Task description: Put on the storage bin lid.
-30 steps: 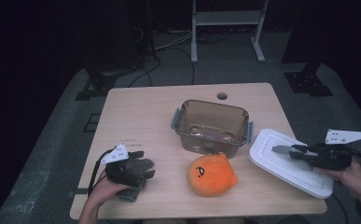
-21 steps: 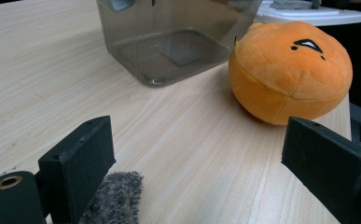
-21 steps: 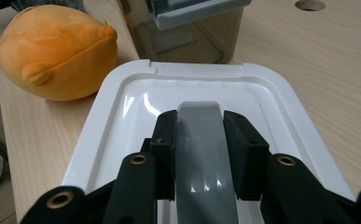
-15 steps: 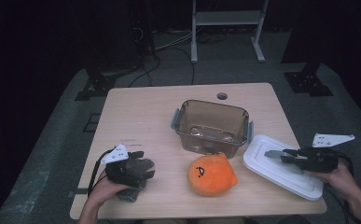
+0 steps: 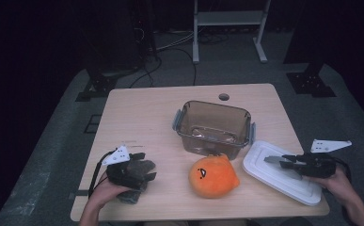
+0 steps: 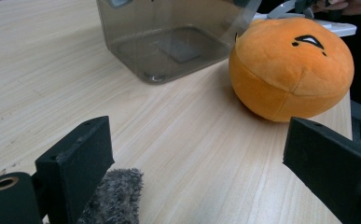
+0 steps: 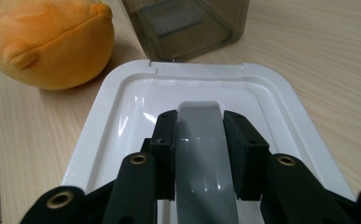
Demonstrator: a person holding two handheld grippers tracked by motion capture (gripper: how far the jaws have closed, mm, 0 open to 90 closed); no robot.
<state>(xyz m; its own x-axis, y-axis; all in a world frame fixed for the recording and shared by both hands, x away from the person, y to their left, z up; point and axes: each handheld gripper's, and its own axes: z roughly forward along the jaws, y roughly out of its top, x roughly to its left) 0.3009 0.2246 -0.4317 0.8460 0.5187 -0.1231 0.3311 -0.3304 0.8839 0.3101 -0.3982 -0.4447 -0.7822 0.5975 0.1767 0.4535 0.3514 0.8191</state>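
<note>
Looking down from the high view, you have your right gripper (image 5: 276, 160) closed on the grey latch flap of the flat white plastic lid (image 5: 283, 174), which lies on the light wooden table (image 5: 142, 117) at its near right corner, just beside the clear smoky plastic container (image 5: 213, 126). The round orange plush toy (image 5: 213, 175) with a black stitched face sits between your hands. Your left gripper (image 5: 144, 169) rests on a dark grey fuzzy cloth (image 5: 131, 195).

In the left gripper view, your jaws stand wide apart with nothing between them; the cloth's pile pokes up by one jaw.

In the right gripper view, both pads pinch the grey flap above the lid's glossy inside.

No writing is legible anywhere.
</note>
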